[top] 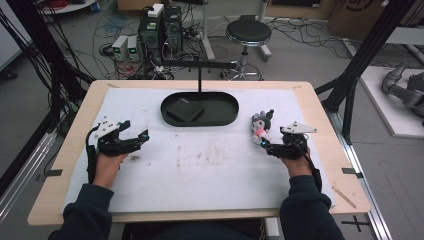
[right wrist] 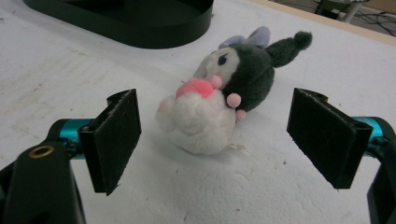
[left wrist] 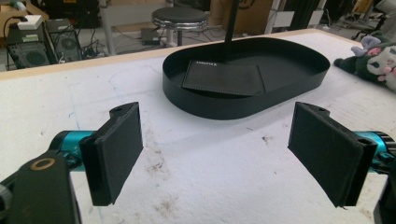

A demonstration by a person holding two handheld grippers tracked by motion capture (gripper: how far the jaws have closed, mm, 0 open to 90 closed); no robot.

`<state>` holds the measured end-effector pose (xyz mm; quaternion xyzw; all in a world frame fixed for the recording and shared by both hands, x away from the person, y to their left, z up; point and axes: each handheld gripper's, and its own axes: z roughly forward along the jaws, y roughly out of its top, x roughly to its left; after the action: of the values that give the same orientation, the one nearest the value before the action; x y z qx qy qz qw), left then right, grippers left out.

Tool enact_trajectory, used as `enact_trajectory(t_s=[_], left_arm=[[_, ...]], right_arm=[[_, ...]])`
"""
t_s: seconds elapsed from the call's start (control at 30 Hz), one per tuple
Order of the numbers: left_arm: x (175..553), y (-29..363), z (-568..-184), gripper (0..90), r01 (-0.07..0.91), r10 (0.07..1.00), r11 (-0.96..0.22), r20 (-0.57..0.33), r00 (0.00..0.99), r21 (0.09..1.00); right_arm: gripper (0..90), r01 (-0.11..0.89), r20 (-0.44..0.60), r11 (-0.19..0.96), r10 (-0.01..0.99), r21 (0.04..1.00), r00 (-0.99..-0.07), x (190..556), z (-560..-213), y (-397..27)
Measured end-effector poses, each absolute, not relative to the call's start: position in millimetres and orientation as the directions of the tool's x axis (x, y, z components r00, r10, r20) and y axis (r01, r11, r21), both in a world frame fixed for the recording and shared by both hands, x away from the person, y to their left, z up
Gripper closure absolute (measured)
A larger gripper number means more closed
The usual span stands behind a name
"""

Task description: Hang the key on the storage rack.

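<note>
- Nearest the high camera are the person's dark sleeves point(top: 85, 212), coming up from the bottom edge onto the white mat point(top: 210, 170).
- At the left of the table, the left gripper point(top: 136, 131) sits low over the mat near its left edge, jaws spread wide with nothing between them.
- From the left gripper view, that gripper point(left wrist: 215, 154) faces bare, scuffed mat, its pads point(left wrist: 119, 149) well apart; the black oval tray point(left wrist: 243, 100) lies a little ahead of it.
- Mid-table, toward the far edge, the tray point(top: 227, 117) holds a flat black wallet-like pad point(top: 184, 110) lying in its left half; a thin black post point(top: 200, 77) rises just behind the tray.
- To the right of the tray and apart from it, the plush toy point(top: 262, 127) lies on its side on the mat: dark head, white body, pink bits.
- Farthest right, the right gripper point(top: 266, 146) sits just on the near side of the plush, close to it.
- From the right gripper view, the right gripper point(right wrist: 215, 140) is spread wide and holds nothing; the plush point(right wrist: 219, 102) lies just ahead of the gap, between the lines of the two pads point(right wrist: 327, 135) and touching neither.
</note>
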<state>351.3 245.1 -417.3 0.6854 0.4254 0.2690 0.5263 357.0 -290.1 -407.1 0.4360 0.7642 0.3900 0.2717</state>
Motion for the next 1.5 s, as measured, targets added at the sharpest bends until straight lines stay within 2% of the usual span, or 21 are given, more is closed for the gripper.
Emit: enact_trajectory(t_s=[0.2, 0.43, 0.63, 0.9, 1.03, 1.1, 1.3, 1.5], left_arm=[[350.1, 243.4, -419.1, 17.4, 0.309, 0.867, -0.088, -0.080, 0.493, 0.947], [352.0, 245.5, -420.5, 17.5, 0.321, 0.868, -0.073, -0.098, 0.486, 0.944], [352.7, 245.1, -421.3, 17.7, 0.327, 0.867, -0.073, -0.102, 0.488, 0.942], [352.8, 245.9, -421.4, 17.8, 0.331, 0.868, -0.072, -0.104, 0.486, 0.941], [353.1, 246.3, -421.6, 17.9, 0.331, 0.868, -0.073, -0.104, 0.486, 0.941], [353.2, 246.4, -421.6, 18.0, 0.331, 0.867, -0.074, -0.103, 0.487, 0.941], [353.0, 246.4, -421.4, 18.1, 0.331, 0.868, -0.071, -0.105, 0.485, 0.941], [353.1, 247.0, -421.5, 18.1, 0.332, 0.869, -0.068, -0.108, 0.483, 0.941]], right_arm=[[17.6, 0.456, -0.072, 0.299, 0.889, 0.838, -0.452, 360.8, -404.9, -282.4], [17.6, 0.478, -0.132, 0.342, 0.898, 0.809, -0.420, 372.8, -401.8, -264.4], [17.6, 0.486, -0.235, 0.419, 0.888, 0.767, -0.394, 391.0, -407.0, -241.6], [17.6, 0.554, -0.411, 0.524, 0.851, 0.647, -0.326, 416.7, -431.7, -222.7], [17.9, 0.589, -0.404, 0.510, 0.859, 0.627, -0.314, 421.8, -437.2, -228.7], [25.0, 0.591, -0.391, 0.509, 0.860, 0.626, -0.328, 423.0, -437.5, -231.2], [30.1, 0.582, -0.379, 0.521, 0.853, 0.624, -0.358, 423.6, -437.6, -233.0], [31.1, 0.589, -0.298, 0.470, 0.880, 0.657, -0.369, 421.0, -430.2, -240.6]])
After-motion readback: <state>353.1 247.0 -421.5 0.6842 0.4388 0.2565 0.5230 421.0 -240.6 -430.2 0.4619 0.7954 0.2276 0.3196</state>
